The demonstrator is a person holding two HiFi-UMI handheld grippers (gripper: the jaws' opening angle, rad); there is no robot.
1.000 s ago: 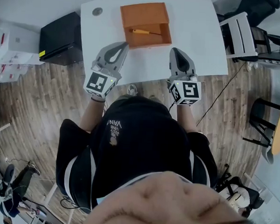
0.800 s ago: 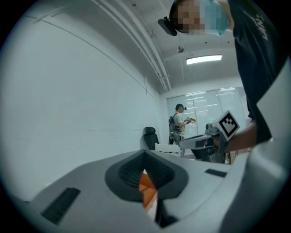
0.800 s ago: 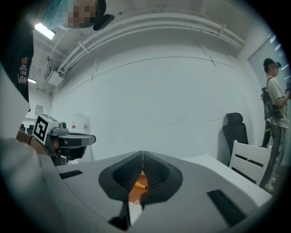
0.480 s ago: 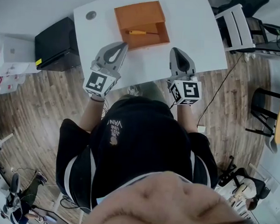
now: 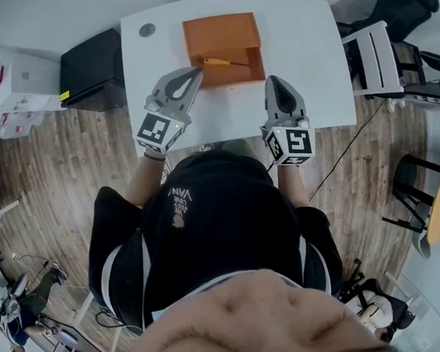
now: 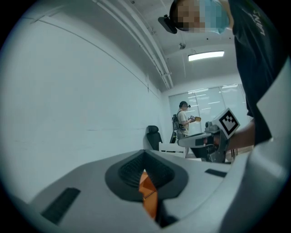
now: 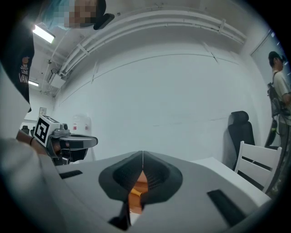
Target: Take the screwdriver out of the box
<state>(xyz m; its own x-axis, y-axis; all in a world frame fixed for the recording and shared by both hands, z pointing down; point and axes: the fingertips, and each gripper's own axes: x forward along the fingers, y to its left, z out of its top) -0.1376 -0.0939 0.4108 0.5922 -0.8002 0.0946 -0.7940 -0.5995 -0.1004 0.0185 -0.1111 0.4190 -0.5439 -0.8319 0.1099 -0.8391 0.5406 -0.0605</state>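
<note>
On the white table (image 5: 309,50) sits an orange box (image 5: 218,31) with its top open. Inside the box, near the front wall, lies the screwdriver (image 5: 216,61). It has a yellow handle and a thin dark shaft, and it lies flat, with the handle to the left. Nothing holds it.

The left gripper (image 5: 196,72) has its 2 jaws pressed tight together with nothing between them. Its tip is right by the near left corner of the box, close to the yellow handle. I cannot tell if it touches the box. The right gripper (image 5: 279,81) also has its 2 jaws closed up tight and holds nothing. Its tip is just beside the near right corner of the box, over the table. In both gripper views, a bit of the orange box peeks through under the closed jaws.

A small grey round thing (image 5: 146,30) lies on the far left part of the table. A black cabinet (image 5: 93,65) stands beside the table on the left, and a white chair (image 5: 376,58) stands on the right.
</note>
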